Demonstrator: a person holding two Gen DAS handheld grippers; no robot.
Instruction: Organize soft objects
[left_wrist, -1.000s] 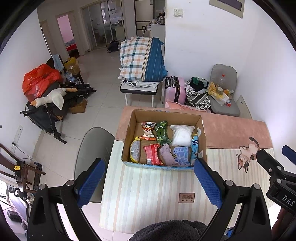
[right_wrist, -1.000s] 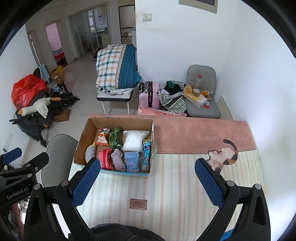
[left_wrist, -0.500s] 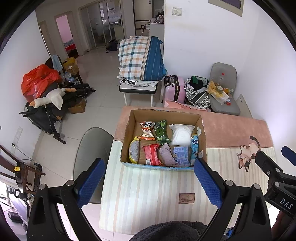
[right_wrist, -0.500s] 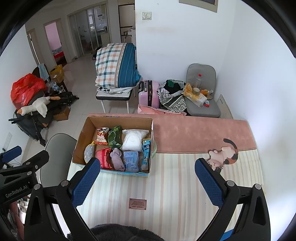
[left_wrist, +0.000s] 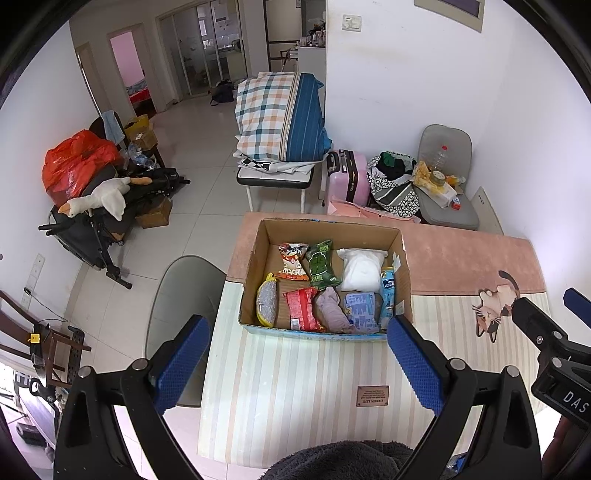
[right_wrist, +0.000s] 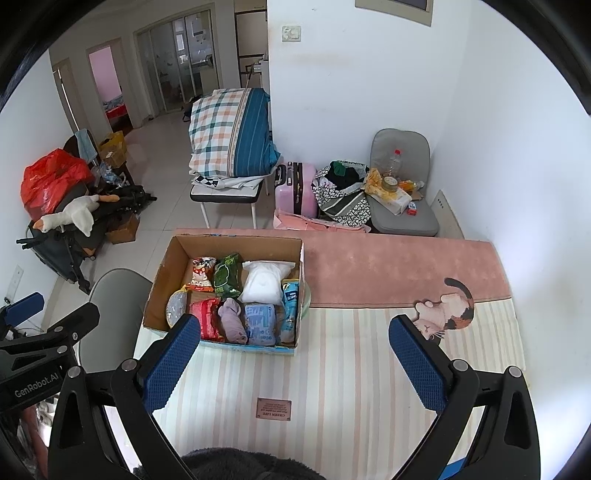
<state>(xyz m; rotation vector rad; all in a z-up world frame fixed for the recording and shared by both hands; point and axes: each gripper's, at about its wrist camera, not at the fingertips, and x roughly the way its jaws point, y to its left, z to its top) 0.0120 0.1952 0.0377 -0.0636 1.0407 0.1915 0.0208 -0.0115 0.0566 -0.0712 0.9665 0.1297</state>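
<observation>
An open cardboard box (left_wrist: 402, 258) (right_wrist: 162, 273) stands on the striped and pink table cloth (left_wrist: 303, 387) (right_wrist: 351, 369). Inside lie soft packs: a white bag (left_wrist: 360, 269) (right_wrist: 262, 282), a green pack (left_wrist: 321, 264) (right_wrist: 227, 273), a red pack (left_wrist: 301, 308) (right_wrist: 207, 312), a lilac cloth roll (left_wrist: 332, 312) (right_wrist: 232, 319) and blue tissue packs (left_wrist: 360, 312) (right_wrist: 260, 323). My left gripper (left_wrist: 299, 363) is open and empty, above the table in front of the box. My right gripper (right_wrist: 295, 360) is open and empty, right of the box's front.
A grey chair (left_wrist: 181, 295) (right_wrist: 110, 306) stands at the table's left edge. A cat-shaped print (left_wrist: 495, 310) (right_wrist: 447, 314) lies on the cloth at right. Beyond the table are a bench with folded bedding (left_wrist: 280, 122), a pink suitcase (left_wrist: 347, 177) and a grey seat (right_wrist: 402, 192).
Both grippers have drifted slightly; the box sits a little higher in both views. Nothing was gripped or released.
</observation>
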